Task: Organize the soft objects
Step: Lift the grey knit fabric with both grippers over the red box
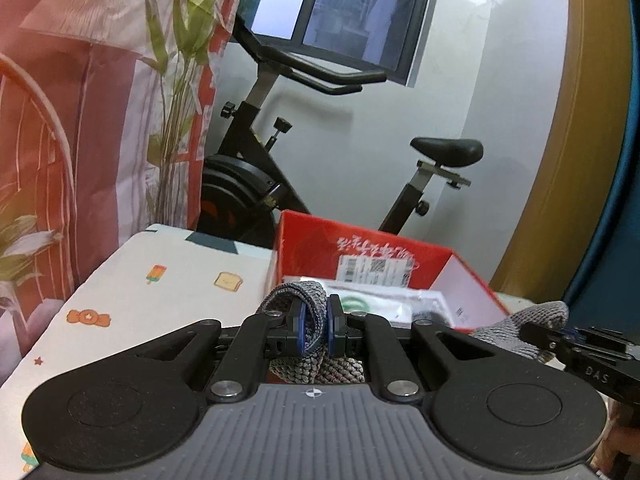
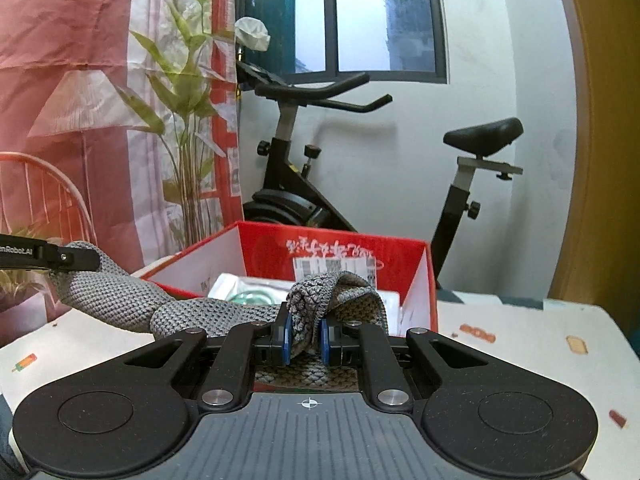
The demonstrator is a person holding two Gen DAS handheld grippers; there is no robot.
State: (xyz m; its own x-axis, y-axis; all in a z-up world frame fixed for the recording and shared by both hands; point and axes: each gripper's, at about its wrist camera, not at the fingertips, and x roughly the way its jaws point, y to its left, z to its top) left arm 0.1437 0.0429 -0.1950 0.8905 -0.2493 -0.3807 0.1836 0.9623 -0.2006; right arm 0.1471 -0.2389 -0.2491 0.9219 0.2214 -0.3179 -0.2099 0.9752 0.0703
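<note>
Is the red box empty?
No, the red box has packaged things lying inside it, behind the grey knitted cloth that both grippers hold.

red box stood open-topped dead ahead, its walls blocking level passage, entry from above only. exercise bike and patterned curtain closed off the far side. printed tabletop right of the box lay bare.

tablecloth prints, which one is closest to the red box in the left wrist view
The toast print is closest, just left of the red box. The popsicle print lies farther left, and the orange candy print sits farther left still and nearer the camera.
</note>
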